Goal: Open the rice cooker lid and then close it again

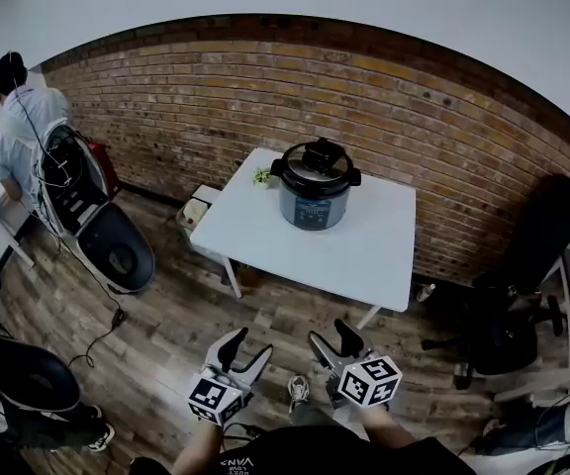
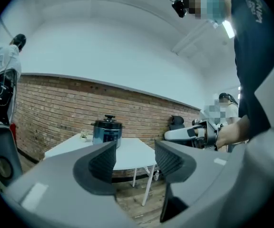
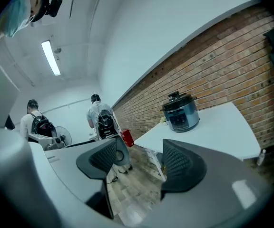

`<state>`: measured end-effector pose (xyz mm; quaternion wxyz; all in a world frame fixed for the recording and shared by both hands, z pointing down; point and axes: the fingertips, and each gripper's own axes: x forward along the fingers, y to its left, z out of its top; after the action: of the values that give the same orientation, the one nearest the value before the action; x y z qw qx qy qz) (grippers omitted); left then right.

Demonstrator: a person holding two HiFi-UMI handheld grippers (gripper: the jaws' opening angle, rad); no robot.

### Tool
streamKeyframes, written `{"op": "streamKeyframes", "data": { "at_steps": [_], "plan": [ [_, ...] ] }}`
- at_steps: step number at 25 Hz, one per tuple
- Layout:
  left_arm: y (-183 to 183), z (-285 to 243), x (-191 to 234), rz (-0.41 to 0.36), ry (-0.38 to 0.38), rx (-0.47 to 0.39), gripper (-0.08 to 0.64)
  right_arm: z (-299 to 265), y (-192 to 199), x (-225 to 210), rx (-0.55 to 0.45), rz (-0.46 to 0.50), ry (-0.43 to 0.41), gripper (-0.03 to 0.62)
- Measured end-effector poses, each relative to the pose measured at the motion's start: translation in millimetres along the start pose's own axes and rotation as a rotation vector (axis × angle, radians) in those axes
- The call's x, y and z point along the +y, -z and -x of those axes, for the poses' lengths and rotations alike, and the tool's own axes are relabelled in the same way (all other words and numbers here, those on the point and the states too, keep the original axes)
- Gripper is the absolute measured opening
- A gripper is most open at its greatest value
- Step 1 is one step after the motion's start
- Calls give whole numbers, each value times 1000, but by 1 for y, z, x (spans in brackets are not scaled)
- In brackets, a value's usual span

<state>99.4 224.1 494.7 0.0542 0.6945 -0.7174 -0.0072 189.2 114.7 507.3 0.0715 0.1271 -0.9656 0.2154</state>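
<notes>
A blue-grey rice cooker with a black lid and handle, lid down, stands near the back of a white table. It also shows far off in the left gripper view as the rice cooker and in the right gripper view as the rice cooker. My left gripper and right gripper hover over the wooden floor well short of the table's front edge. The left gripper and right gripper are both open with nothing between the jaws.
A brick wall runs behind the table. A small plant sits at the table's back left corner. A person with a backpack stands at the far left beside equipment. A black office chair stands right of the table.
</notes>
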Motion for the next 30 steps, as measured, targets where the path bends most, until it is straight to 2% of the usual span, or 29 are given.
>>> {"op": "streamKeyframes", "data": {
  "at_steps": [3, 10, 15, 23, 30],
  "plan": [
    [-6, -25, 21, -1, -15, -1, 235, -21, -15, -18, -12, 3, -1, 308],
    [-26, -94, 70, -37, -29, -7, 235, -81, -57, -58, -38, -4, -31, 310],
    [-33, -133, 99, -63, -9, 14, 236, -114, -79, -85, -46, -36, -30, 310],
    [-39, -181, 156, -58, 83, 1, 235, -168, -89, -110, -46, -74, 68, 310],
    [-55, -220, 225, -63, 266, 30, 235, -222, -112, -110, -141, -129, 228, 308]
  ]
}}
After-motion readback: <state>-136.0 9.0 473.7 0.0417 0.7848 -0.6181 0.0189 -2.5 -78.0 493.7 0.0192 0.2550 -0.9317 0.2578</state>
